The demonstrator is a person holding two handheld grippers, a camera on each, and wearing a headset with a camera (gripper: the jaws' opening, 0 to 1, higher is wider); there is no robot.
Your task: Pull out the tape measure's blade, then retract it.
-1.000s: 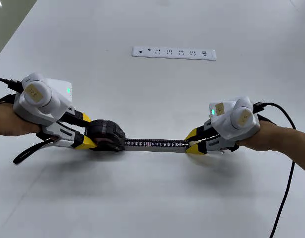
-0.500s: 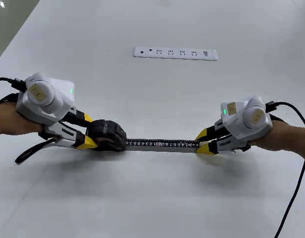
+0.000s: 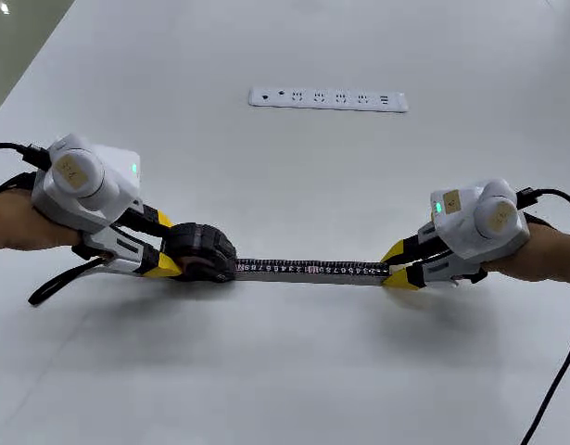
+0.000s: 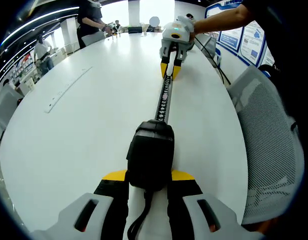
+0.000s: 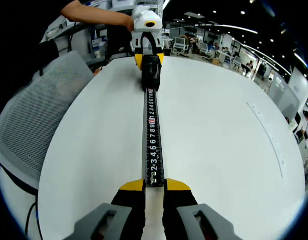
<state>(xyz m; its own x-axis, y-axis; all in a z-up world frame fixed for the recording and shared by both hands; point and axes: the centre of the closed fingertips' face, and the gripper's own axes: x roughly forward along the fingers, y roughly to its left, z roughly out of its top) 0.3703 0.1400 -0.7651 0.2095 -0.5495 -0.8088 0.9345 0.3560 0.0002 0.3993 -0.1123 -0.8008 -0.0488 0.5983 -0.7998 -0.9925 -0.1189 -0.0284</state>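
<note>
Both grippers tight — left (image 3: pixel 166 246) on tape measure (image 3: pixel 200 251), right (image 3: pixel 397 265) on blade (image 3: pixel 308 269) — power strip (image 3: pixel 327 98) beyond.

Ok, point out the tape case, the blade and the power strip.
tape case (image 3: pixel 199 250), head view, top of black housing.
blade (image 3: pixel 312 269), head view, mid-length.
power strip (image 3: pixel 328 98), head view, centre.

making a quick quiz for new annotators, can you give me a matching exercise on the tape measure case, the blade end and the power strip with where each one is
Column A
1. tape measure case
2. blade end
3. power strip

Column B
a. pinched in the right gripper
b. lying alone toward the far side of the table
c. clamped in the left gripper

Pairs: 1-c, 2-a, 3-b
</note>
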